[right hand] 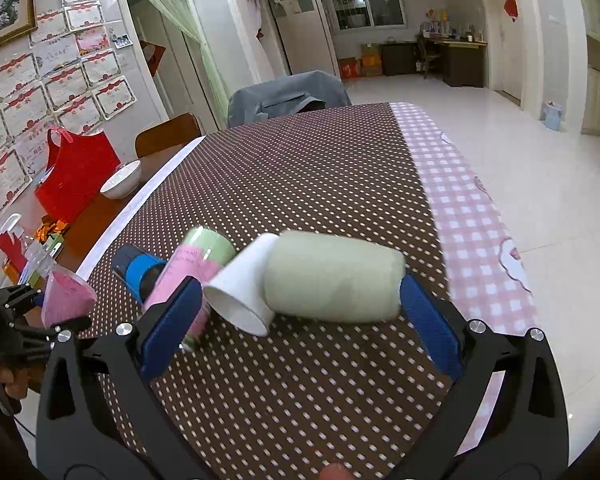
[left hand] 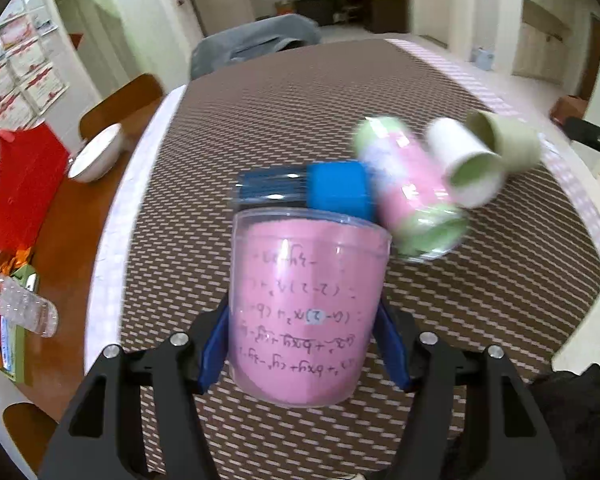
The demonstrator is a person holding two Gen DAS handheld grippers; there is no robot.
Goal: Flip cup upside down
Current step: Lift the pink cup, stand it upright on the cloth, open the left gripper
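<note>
Left gripper pinching pink cup, mid-flip; right gripper spread, idling around sage cup. Next: setting rim flat on tablecloth.

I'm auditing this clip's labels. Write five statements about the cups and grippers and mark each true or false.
1. The left gripper grips the pink cup. True.
2. The right gripper is clamped on the white cup. False: its fingers stand wide apart, clamping nothing.
3. The pale green cup lies on its side. True.
4. The white bowl sits on the dotted tablecloth. False: it rests on bare wood beside the cloth.
5. The red bag stands among the cups. False: it is off the cloth, beside the bowl.
</note>
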